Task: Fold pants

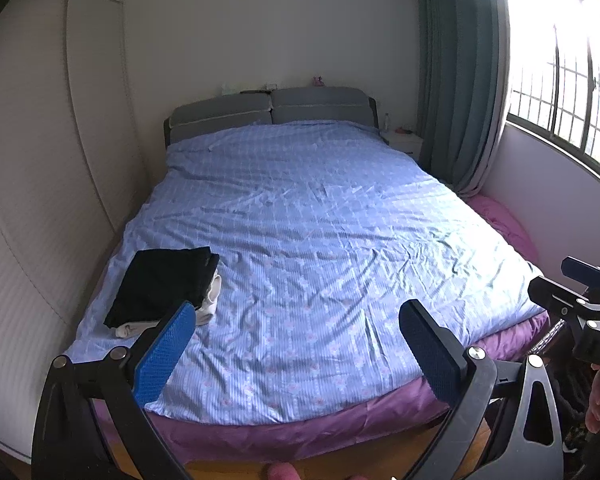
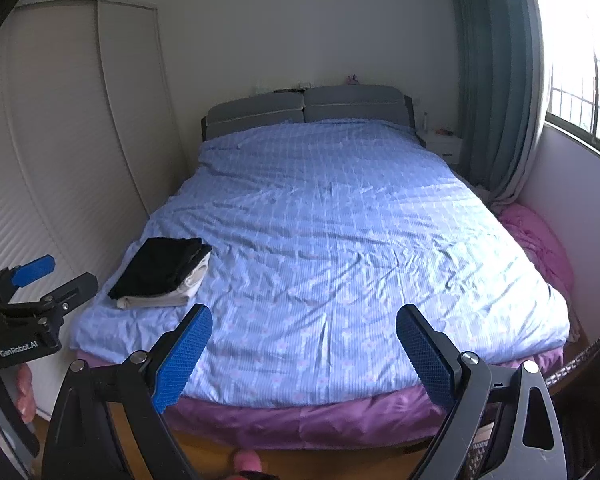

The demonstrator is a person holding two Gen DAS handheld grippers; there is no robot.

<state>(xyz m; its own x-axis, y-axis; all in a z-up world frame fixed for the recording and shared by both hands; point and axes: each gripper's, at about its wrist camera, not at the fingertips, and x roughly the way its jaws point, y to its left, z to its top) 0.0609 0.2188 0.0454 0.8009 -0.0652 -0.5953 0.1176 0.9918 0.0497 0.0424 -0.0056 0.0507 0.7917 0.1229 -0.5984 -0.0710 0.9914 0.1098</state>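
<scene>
Both grippers are idle at the foot of the bed [image 1: 300, 216]. Left gripper [image 1: 296, 344] is spread wide with nothing between its blue pads [image 1: 160, 356]. Right gripper [image 2: 304, 348] is the same: released, empty, held above the bed's near edge.

Pants: a folded stack [image 2: 160, 270] sits at the near-left corner of the bed on the blue duvet [image 2: 324, 240]. Black garment on top, a pale one underneath, peeking out at the front and right edges. Edges look squared, so I read those as already folded. I can't tell from here whether either piece is actually pants.

No unfolded pants are visible anywhere on the duvet; the middle of the bed is just wrinkled cover. Dark clutter shows at the far right of the left wrist view, behind the right gripper; too blurred to identify.

Judgement: between items, either the batch is finished or the next pair has yet to be fetched from out of view.

Next move, if more remain: bring a pair in, lay it flat mid-bed clear of the stack, then pinch the waistband with one gripper at each corner. The duvet is loose and wrinkled, so grabs need to take only the garment, not the cover beneath.
</scene>
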